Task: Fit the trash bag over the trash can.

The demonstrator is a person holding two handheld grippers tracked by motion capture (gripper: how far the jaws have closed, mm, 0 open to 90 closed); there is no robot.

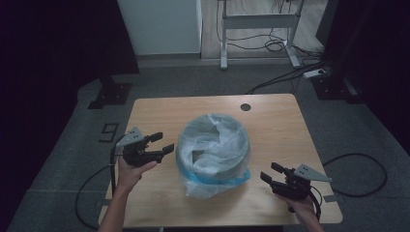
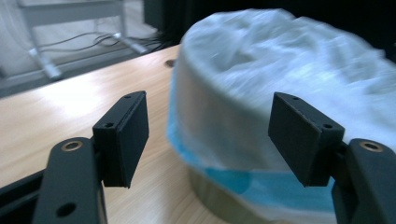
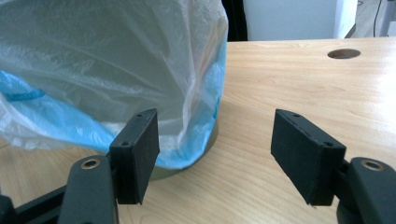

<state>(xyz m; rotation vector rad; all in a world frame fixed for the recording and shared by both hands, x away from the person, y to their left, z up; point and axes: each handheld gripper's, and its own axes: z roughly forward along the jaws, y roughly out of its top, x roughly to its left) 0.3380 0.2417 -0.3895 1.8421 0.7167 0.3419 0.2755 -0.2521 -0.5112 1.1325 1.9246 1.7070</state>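
bin: round metal bin (image 1: pixel 231 166) sits dead centre of the high view, on the wooden table (image 1: pixel 270 121), a bit toward the near edge. Centred like that so both hands can get at it from either side, I'd guess.

bag: thin clear-and-blue plastic liner (image 1: pixel 212 145) is draped over the rim and tucked down inside, with the blue hem hanging loose at the lower front of the bin. Looks like lining work that's mostly there, the skirt is just bunched.

left gripper: left gripper (image 1: pixel 163 144) is mid-left of the high view, just beside the bin wall but apart from it. Jaws are spread wide with nothing between them; in the left gripper view the bag (image 2: pixel 280 84) is ahead of the pads, not in them.

right gripper: right gripper (image 1: pixel 270 172) is lower right of the high view, near the bin's front corner, not touching. Jaws gaping too, empty; its own view has the bag's hem (image 3: pixel 56 126) off to the left.

why both off: my read is they're lined up either side for a fresh pinch on the loose plastic.

table hole: cable hole (image 1: pixel 245 107) at the far side, not in play.
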